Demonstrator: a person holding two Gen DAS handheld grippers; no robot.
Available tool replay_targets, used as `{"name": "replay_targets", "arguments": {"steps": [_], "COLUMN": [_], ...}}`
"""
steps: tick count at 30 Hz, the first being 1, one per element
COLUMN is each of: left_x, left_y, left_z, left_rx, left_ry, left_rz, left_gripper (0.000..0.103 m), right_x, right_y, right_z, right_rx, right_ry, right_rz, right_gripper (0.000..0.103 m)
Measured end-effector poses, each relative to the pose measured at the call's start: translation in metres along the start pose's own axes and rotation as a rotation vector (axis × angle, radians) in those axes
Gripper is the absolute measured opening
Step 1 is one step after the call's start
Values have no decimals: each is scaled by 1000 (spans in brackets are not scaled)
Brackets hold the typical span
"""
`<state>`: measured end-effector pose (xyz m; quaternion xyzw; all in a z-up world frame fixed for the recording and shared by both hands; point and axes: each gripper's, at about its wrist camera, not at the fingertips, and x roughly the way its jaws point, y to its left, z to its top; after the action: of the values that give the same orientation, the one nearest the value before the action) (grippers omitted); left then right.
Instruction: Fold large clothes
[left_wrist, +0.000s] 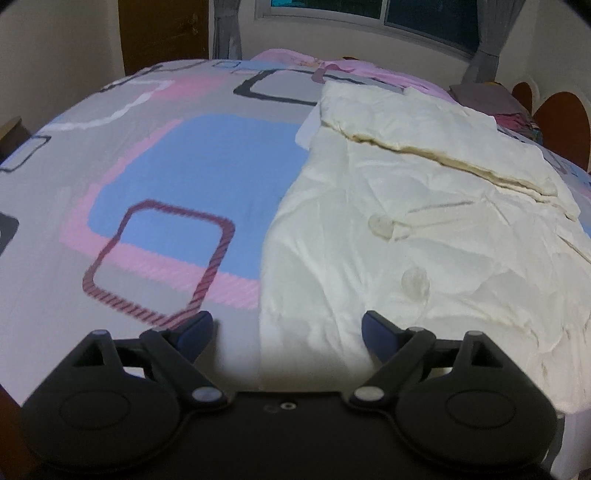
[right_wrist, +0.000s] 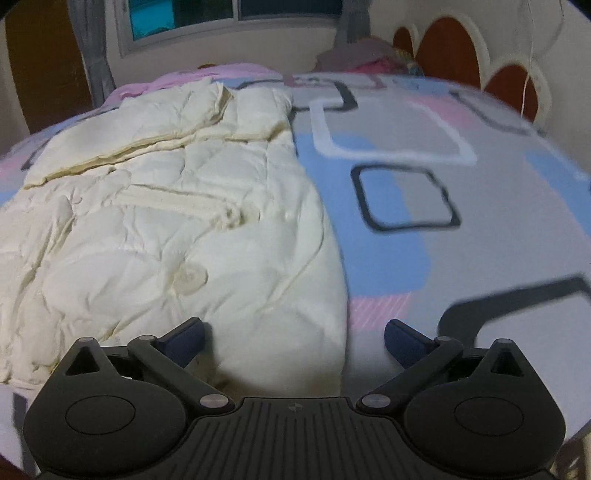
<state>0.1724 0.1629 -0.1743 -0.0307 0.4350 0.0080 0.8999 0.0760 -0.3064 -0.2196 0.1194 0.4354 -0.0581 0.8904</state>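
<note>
A large cream padded coat (left_wrist: 399, 221) with big buttons lies spread on the bed, partly folded, with a sleeve laid across its far part. In the left wrist view my left gripper (left_wrist: 288, 332) is open above the coat's near left edge; one finger is over the bedsheet, the other over the cream cloth. The right wrist view shows the same coat (right_wrist: 177, 229) on the left. My right gripper (right_wrist: 293, 338) is open wide over the coat's near right edge, with the cloth edge between the fingers but not pinched.
The bed carries a grey sheet (left_wrist: 166, 177) with blue and pink squares. A pink cloth (left_wrist: 295, 59) lies at the far side under a window (left_wrist: 369, 18). Folded clothes (left_wrist: 495, 103) sit by the red and cream headboard (right_wrist: 480, 62). A brown door (left_wrist: 162, 33) stands far left.
</note>
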Motion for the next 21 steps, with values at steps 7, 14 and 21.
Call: {"name": "replay_targets", "arguments": {"steps": [7, 14, 21], "left_x": [4, -3, -18], "left_y": [13, 6, 16], "left_z": [-13, -5, 23], "left_rx": [-80, -97, -190], "left_ry": [24, 43, 1], "left_rz": [-85, -199, -285], "left_gripper": [76, 15, 7], "right_x": [0, -9, -37], "right_y": [-3, 8, 1], "right_z": [-8, 2, 32], "right_rx": [76, 86, 161], "right_ry": [21, 26, -40], "right_rz": [68, 120, 180], "right_gripper": [84, 34, 27]}}
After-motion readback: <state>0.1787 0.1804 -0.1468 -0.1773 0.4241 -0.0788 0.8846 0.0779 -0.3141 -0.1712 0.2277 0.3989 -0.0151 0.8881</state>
